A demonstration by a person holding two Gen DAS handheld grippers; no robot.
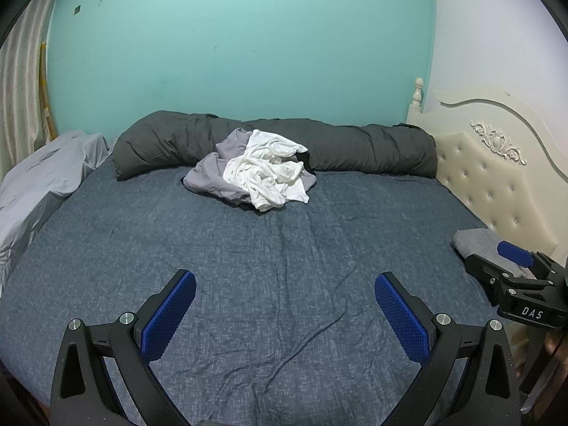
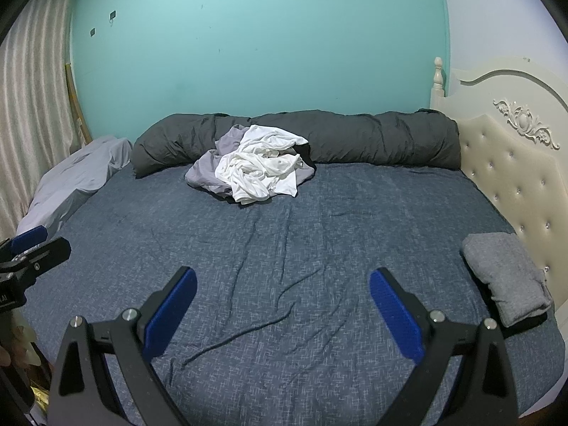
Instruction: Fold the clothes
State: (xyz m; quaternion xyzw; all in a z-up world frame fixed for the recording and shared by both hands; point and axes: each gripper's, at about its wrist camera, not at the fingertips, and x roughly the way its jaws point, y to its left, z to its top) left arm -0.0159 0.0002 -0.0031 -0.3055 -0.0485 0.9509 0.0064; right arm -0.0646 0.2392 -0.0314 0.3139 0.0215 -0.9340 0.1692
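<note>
Left claw (image 1: 284, 305): jaws spread wide, empty, hovering over the near bed (image 1: 284, 248).
Heap (image 1: 262, 168): white top crumpled on a grey garment, far centre, touching the dark rolled duvet (image 1: 372, 149); unfolded.
Right claw (image 2: 282, 301): jaws spread wide, empty, over the near bed.
Folded grey piece (image 2: 504, 277): near right, just beside the headboard (image 2: 504, 163).
Progress: judged one piece folded, the heap left to fold.
</note>
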